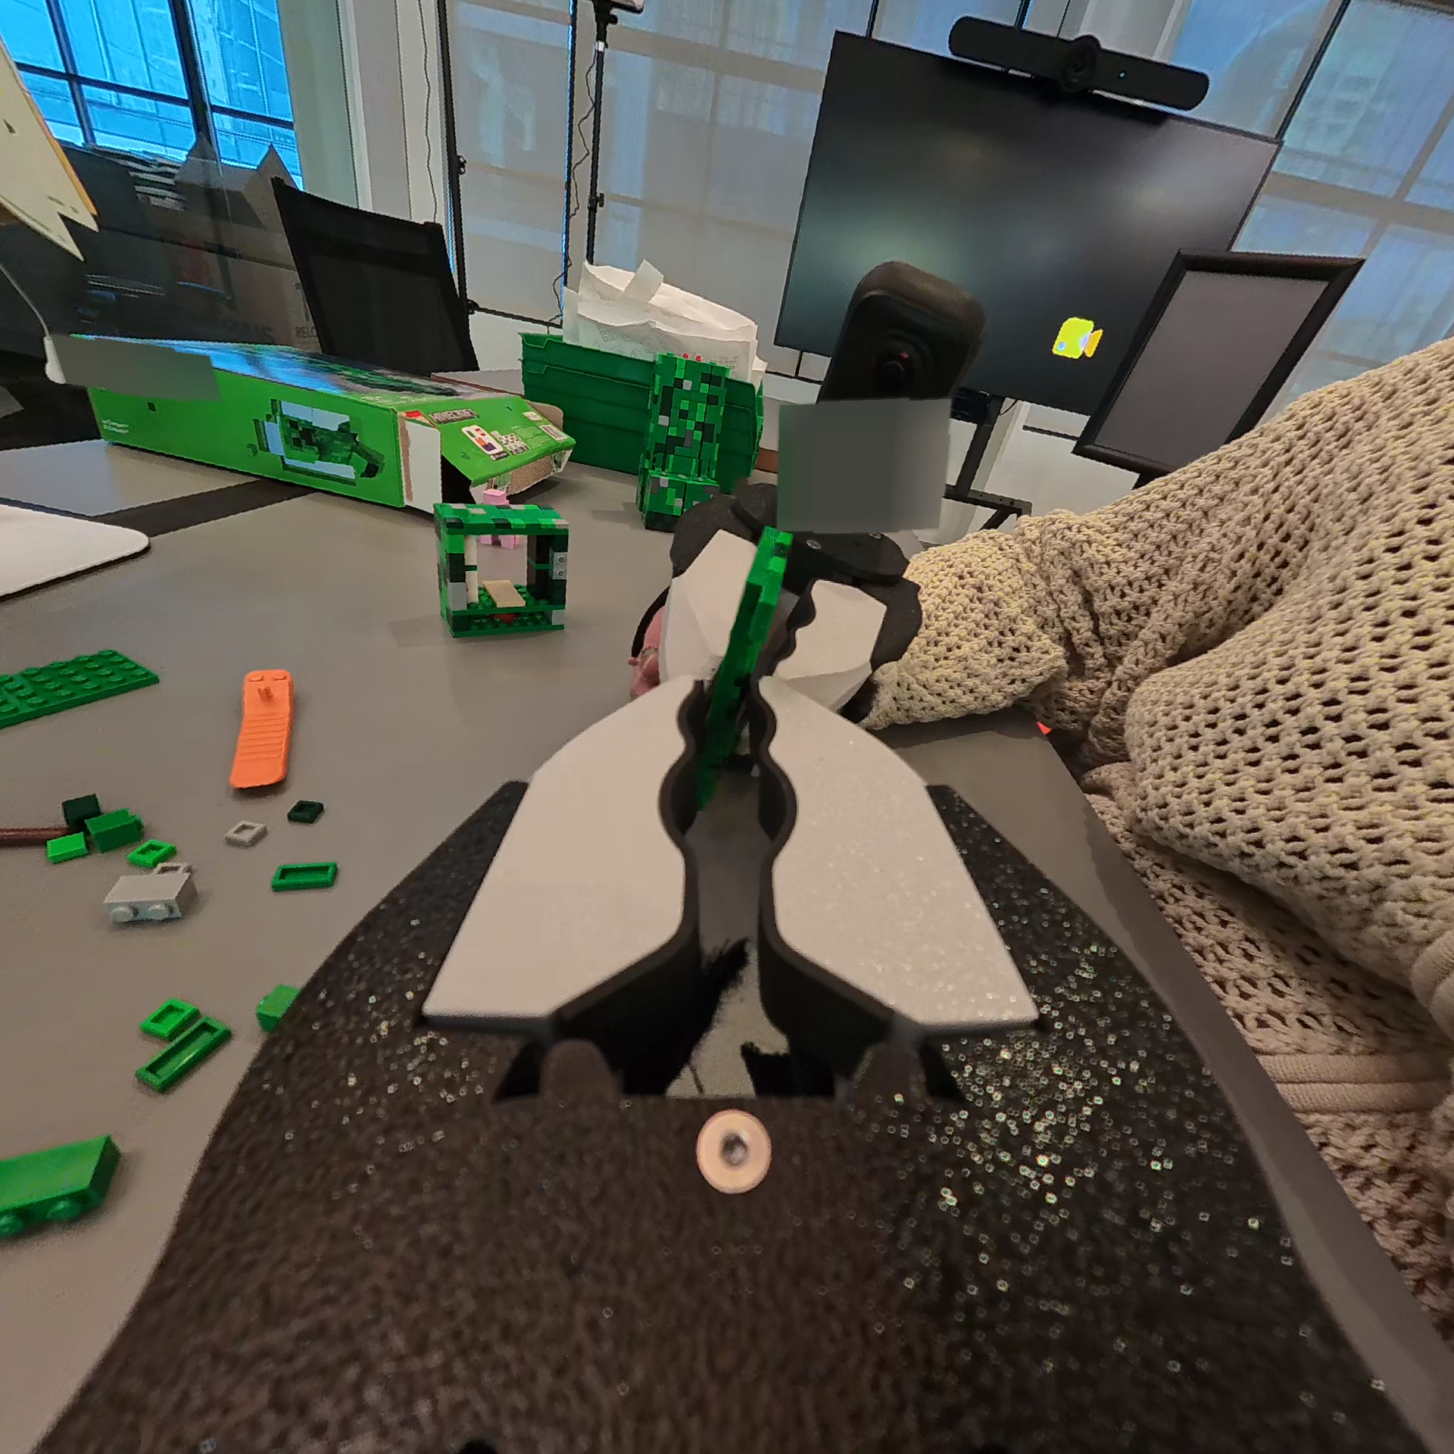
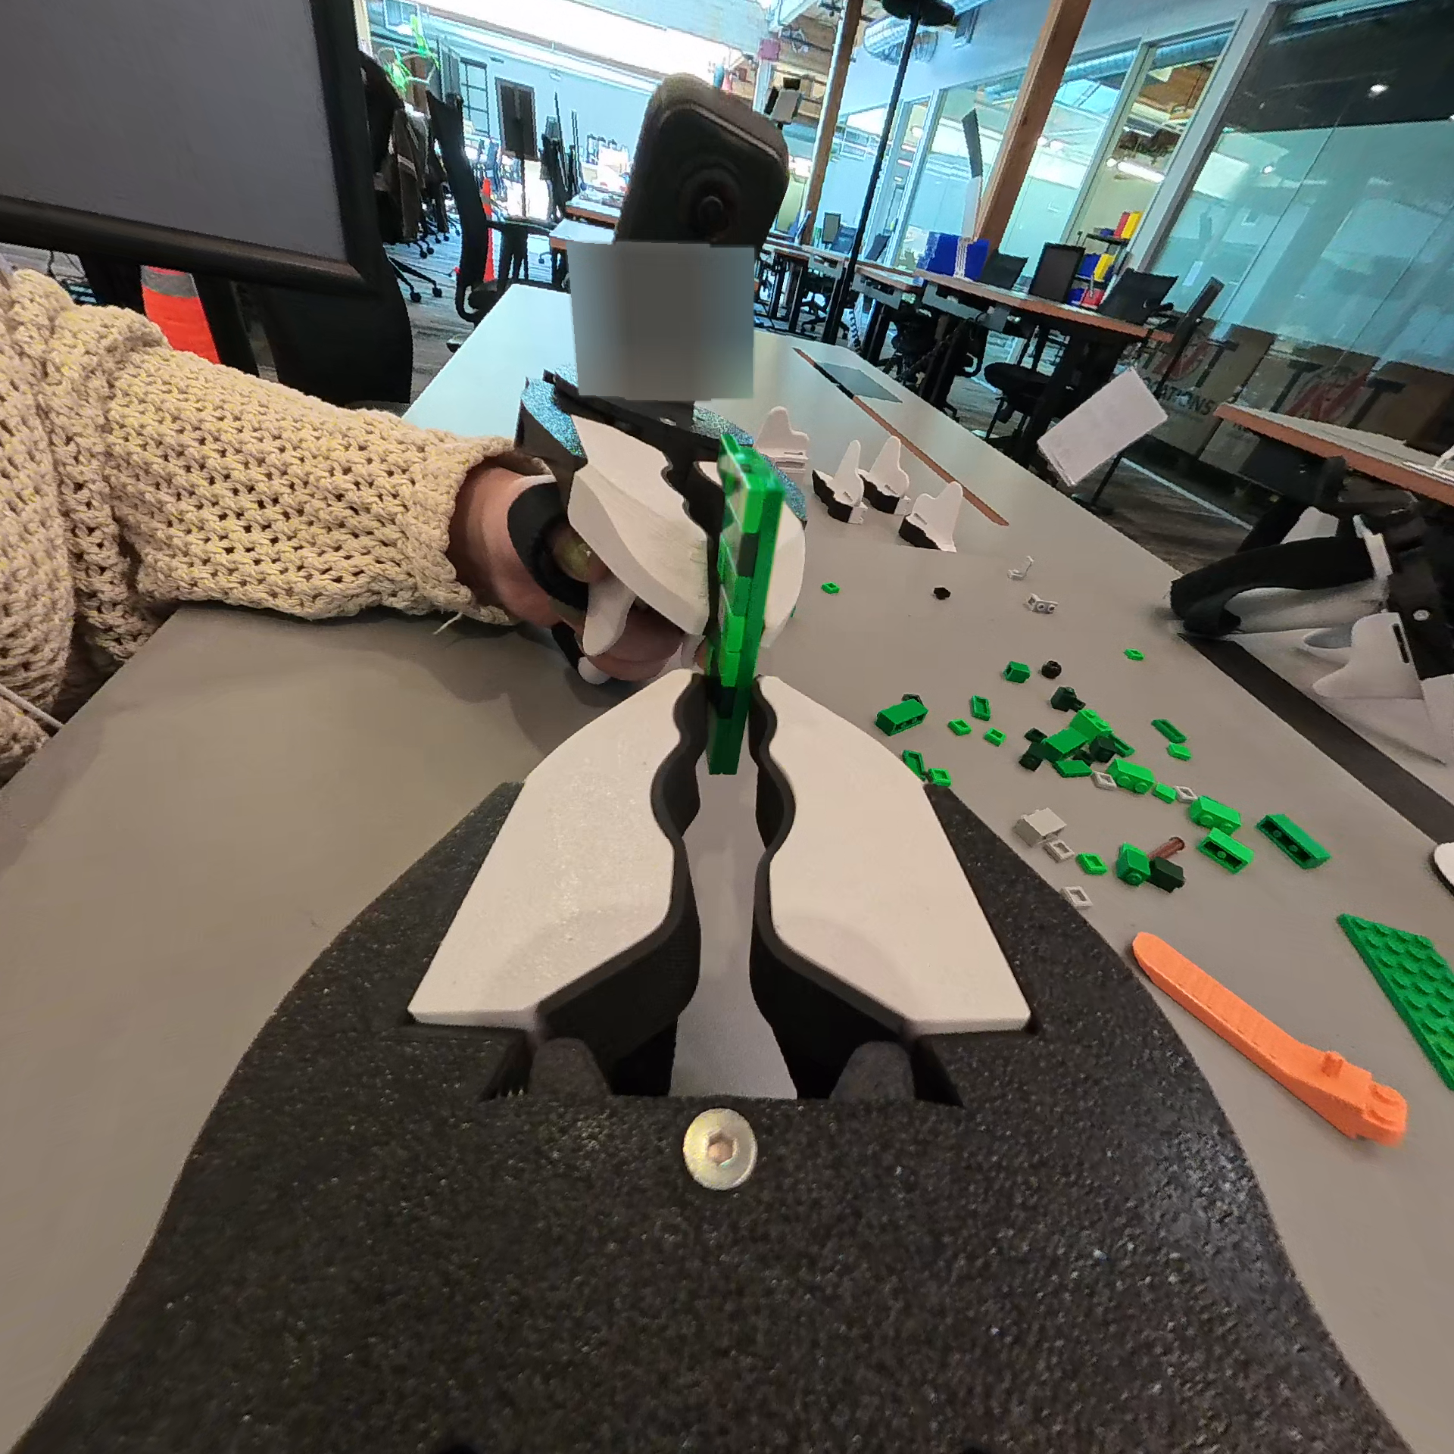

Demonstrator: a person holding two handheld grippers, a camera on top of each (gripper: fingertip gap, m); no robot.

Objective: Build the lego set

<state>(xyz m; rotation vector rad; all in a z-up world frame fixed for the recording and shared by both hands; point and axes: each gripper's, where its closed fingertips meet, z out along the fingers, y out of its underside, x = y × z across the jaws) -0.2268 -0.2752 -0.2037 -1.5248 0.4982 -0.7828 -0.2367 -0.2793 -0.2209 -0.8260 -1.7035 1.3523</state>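
Note:
A flat green panel of stacked lego plates (image 1: 754,614) stands on edge above the grey table, held between both grippers. In the left wrist view my left gripper (image 1: 728,696) is shut on the panel's near edge. The right gripper (image 1: 767,629) faces it and grips the far edge. In the right wrist view my right gripper (image 2: 725,684) is shut on the panel (image 2: 743,551), and the left gripper (image 2: 708,551) holds its other end. Both are held by hands in beige knit sleeves.
A green cube build (image 1: 501,578), a creeper figure (image 1: 683,433), a green bin (image 1: 582,393) and the open set box (image 1: 315,425) stand at the back. An orange brick separator (image 2: 1267,1038), a green plate (image 2: 1408,991) and loose small pieces (image 2: 1101,755) lie to the side. Both grippers' tips are close together, under 4 cm apart. The orange brick separator (image 2: 1267,1038) is about equally far from each gripper, around 20 cm. Look for it in the left wrist view (image 1: 273,717) too.

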